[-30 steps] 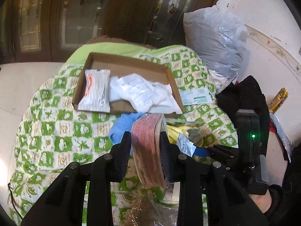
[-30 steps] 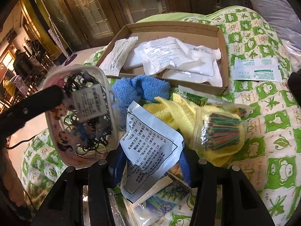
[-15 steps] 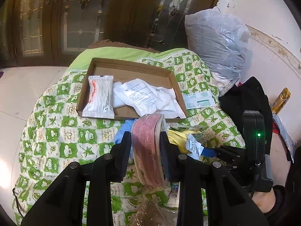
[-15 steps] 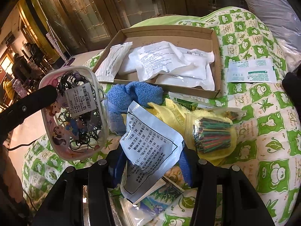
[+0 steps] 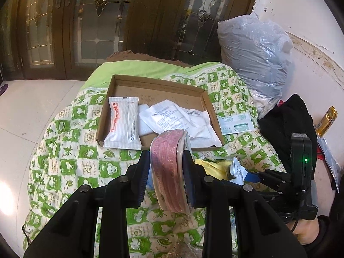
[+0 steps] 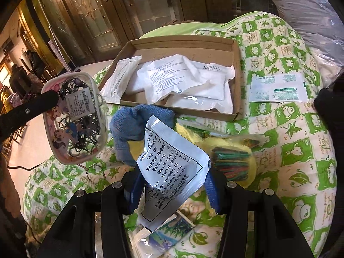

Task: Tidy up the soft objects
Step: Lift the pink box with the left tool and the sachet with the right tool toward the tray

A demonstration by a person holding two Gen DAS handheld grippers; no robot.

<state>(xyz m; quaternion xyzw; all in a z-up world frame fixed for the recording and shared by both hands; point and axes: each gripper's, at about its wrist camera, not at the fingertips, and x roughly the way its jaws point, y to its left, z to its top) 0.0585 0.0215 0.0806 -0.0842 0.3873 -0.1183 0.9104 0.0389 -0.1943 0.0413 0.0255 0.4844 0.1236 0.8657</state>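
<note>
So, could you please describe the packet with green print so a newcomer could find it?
Start at the cardboard tray on the green-checked quilt. Just outside its right wall lies the flat packet, alone on the quilt. Unlike the plain white pouches inside, it carries green print.

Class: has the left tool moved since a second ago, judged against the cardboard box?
Yes. The left tool has edged toward the cardboard box: its pink pouch now overlaps the box's front wall, not just meeting it.
</note>
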